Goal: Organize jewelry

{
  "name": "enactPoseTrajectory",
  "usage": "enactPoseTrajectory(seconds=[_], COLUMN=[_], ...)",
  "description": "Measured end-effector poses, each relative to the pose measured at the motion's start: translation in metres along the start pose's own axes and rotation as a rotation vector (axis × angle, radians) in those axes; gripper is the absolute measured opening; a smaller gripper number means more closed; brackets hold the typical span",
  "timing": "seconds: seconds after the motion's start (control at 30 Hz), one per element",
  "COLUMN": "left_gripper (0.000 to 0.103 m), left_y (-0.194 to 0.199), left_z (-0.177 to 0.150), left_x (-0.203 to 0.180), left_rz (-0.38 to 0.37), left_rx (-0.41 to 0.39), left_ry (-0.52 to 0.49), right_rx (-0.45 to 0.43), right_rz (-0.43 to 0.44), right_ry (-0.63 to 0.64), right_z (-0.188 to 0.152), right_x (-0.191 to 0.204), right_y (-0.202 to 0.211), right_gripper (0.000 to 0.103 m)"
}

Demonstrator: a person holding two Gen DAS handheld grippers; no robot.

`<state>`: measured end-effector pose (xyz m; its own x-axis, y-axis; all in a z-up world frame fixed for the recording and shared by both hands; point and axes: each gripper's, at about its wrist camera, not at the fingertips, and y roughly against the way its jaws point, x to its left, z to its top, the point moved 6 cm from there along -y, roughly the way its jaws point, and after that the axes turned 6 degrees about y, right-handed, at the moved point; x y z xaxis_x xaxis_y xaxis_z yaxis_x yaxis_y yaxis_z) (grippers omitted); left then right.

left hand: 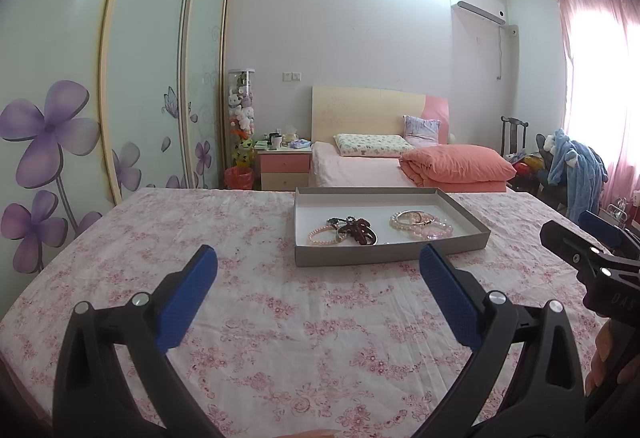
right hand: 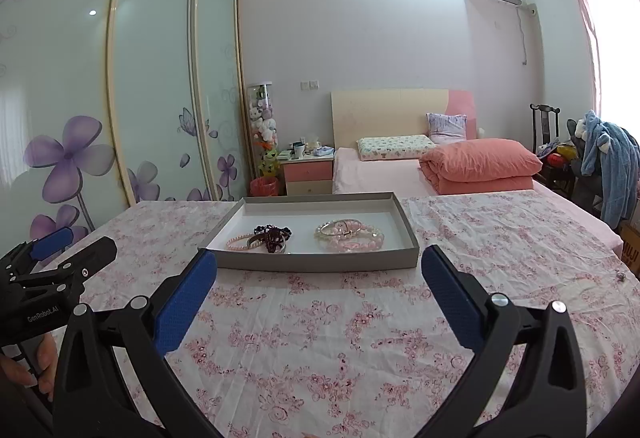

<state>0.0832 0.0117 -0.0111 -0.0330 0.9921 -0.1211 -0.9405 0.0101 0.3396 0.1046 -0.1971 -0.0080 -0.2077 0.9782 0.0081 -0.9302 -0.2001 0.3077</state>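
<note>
A shallow grey box lid (left hand: 464,238) (right hand: 312,262) with a white inside sits on a pink floral cloth. In it lie two heaps of jewelry: a pink bead bracelet tangled with dark red beads (left hand: 352,232) (right hand: 266,238) on the left, and pale pearl and pink bracelets (left hand: 420,224) (right hand: 350,236) on the right. My left gripper (left hand: 318,270) is open and empty, in front of the lid. My right gripper (right hand: 318,270) is open and empty, also in front of it. Each gripper shows at the edge of the other's view: the right one (left hand: 592,238) and the left one (right hand: 64,250).
The floral cloth (left hand: 280,318) (right hand: 320,338) covers a wide flat surface. Behind it stand a bed with an orange folded quilt (left hand: 456,164), a pink nightstand (left hand: 284,168), and sliding wardrobe doors (left hand: 120,78) on the left. A chair with blue clothes (left hand: 576,170) stands at right.
</note>
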Motion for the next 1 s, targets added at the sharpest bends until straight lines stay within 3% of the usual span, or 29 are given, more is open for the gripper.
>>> enactPoseTrajectory(seconds=[1.0], left_gripper=[0.099], left_y=[-0.0062], left_z=[-0.0077], left_x=[-0.0063], left_rz=[0.002], left_rx=[0.017], left_ry=[-0.004], right_rx=[0.016], right_rz=[0.003], right_ry=[-0.010], right_z=[-0.0083], right_x=[0.0011], right_y=[-0.0042], right_gripper=[0.101])
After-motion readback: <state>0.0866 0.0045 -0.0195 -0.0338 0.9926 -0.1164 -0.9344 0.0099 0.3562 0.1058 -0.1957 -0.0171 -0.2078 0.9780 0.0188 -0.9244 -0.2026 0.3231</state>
